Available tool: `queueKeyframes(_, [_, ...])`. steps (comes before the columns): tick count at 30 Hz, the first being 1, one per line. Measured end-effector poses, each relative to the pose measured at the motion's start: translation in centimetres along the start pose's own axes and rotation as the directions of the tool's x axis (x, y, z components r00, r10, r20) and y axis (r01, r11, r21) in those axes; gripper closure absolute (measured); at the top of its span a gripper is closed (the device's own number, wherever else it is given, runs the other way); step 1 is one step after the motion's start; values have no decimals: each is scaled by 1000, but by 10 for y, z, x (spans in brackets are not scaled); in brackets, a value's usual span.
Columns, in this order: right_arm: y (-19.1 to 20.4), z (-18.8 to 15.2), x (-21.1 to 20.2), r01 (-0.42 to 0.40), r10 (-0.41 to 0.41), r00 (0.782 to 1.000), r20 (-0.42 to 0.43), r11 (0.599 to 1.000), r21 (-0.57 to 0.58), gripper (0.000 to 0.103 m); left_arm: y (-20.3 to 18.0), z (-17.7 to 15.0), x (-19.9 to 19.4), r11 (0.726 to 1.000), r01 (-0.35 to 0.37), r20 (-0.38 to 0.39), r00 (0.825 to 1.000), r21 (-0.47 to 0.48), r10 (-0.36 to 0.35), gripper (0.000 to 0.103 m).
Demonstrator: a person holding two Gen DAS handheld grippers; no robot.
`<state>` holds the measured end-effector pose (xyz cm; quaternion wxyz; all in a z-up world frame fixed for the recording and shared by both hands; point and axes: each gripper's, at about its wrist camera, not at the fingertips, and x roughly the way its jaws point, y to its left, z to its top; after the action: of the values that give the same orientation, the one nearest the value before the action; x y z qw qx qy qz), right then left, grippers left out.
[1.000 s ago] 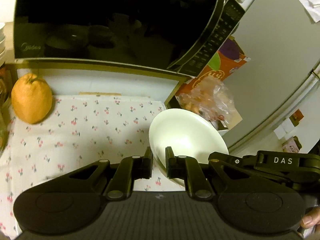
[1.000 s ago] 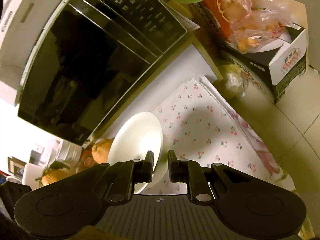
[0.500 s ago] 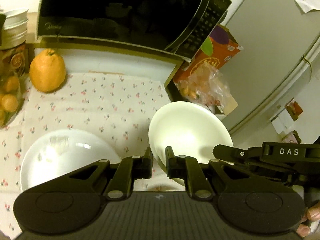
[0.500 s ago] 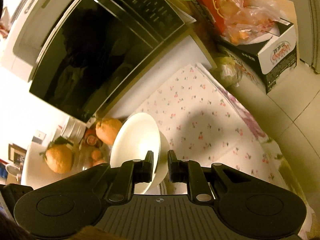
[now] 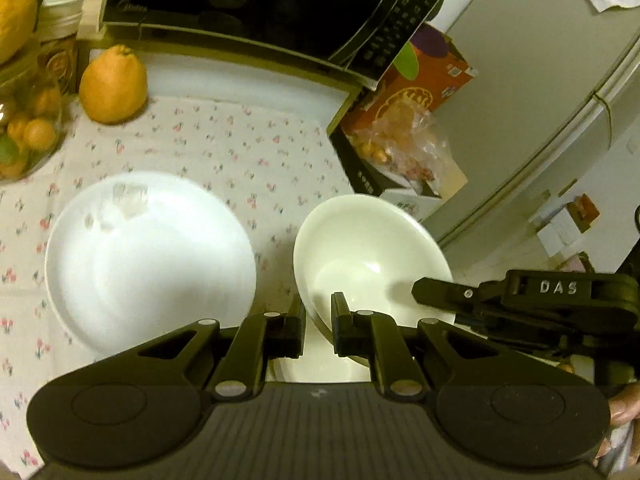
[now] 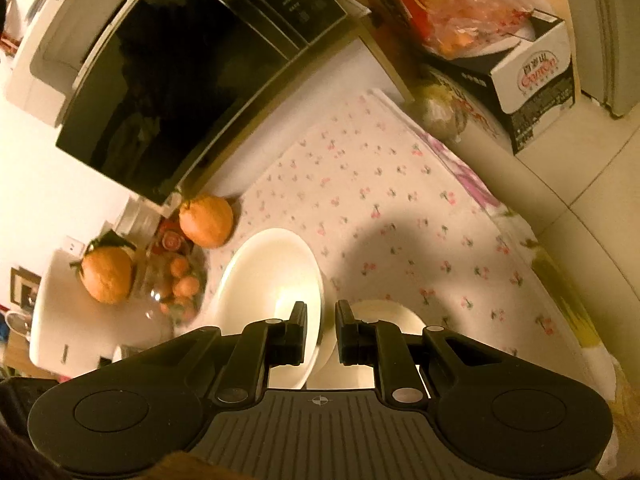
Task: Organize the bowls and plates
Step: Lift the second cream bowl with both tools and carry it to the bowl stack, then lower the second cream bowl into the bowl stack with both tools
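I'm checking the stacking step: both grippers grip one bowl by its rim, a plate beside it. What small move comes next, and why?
Probably carry the bowl sideways over the plate and lower it. The left gripper and right gripper are both shut on its rim, it is tilted, and the plate on the cloth looks bare.

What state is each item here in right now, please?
Bowl: empty, tilted, gripped at opposite rims by both grippers.
Left gripper: shut on the bowl's rim.
Right gripper: shut on the bowl's rim.
Plate: empty, flat on the cloth.
Microwave: door closed.
Orange: whole, resting on the cloth.
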<state>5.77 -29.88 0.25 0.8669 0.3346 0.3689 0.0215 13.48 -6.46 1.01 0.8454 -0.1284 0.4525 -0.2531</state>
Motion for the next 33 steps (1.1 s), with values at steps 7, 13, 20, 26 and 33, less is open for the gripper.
queueKeyframes(7, [-5,-17,-5,30,-30,1000,2,999,-44,87,-7,-25,2,999,-30,-10,999,43,31,90])
queueKeyframes(13, [-11,-26,2,80,-82,996,-27,994,-81,87,-8,-36,5,999,-34,-20,999,43,34,90])
queueKeyframes(20, [-21,-27,12,91,-94,994,-59,994,-58,87,-10,-43,15,995,-72,-41,996,64,75,90])
queueKeyframes(26, [-20,-29,18,97,-102,992,-76,993,-73,88,-12,-46,19,991,-104,-43,993,85,108,83])
queueKeyframes(33, [-20,-31,24,120,-128,988,-86,988,-95,88,-14,-49,22,985,-127,-43,990,115,133,79])
